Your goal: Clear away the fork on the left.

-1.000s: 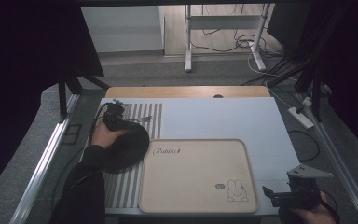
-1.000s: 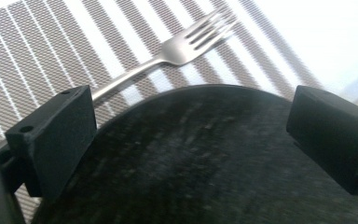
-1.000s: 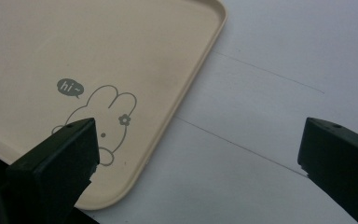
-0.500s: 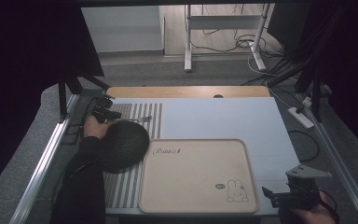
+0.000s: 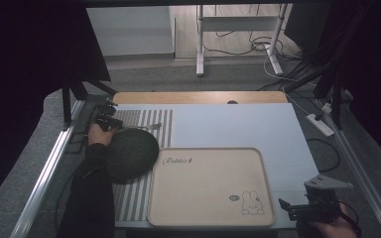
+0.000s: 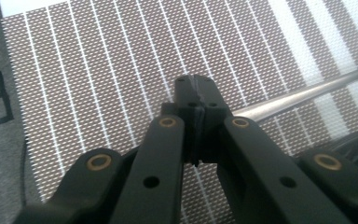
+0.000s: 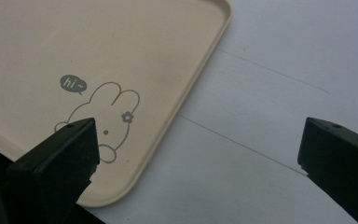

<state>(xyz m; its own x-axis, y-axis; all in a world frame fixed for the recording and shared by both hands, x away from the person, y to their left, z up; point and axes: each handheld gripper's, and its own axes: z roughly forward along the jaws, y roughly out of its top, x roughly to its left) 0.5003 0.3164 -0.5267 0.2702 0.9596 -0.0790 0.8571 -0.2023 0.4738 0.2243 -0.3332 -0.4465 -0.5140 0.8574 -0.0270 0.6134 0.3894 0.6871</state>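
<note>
My left gripper [image 5: 104, 119] lies low over the grey striped placemat [image 5: 144, 119] at the table's far left, its jaws shut. In the left gripper view the gripper [image 6: 196, 88] pinches the end of a thin metal utensil handle [image 6: 303, 93], which runs off to the right across the stripes. A dark round woven thing [image 5: 129, 153] sits just near of that hand. At the front right corner my right gripper [image 5: 285, 207] stands open. In its own view the gripper [image 7: 198, 154] straddles the corner of the beige rabbit tray [image 7: 205, 60] with nothing between its jaws.
The beige tray [image 5: 208, 218] fills the table's near middle on a white mat [image 5: 228, 124]. A wooden strip [image 5: 198, 97] runs along the far edge. Metal rails [image 5: 49, 168] flank the table. A power strip [image 5: 320, 125] lies on the floor at the right.
The left hand has moved off the dark round thing toward the far left of the placemat, and its jaws have gone from open to shut. The right gripper has stayed put.
</note>
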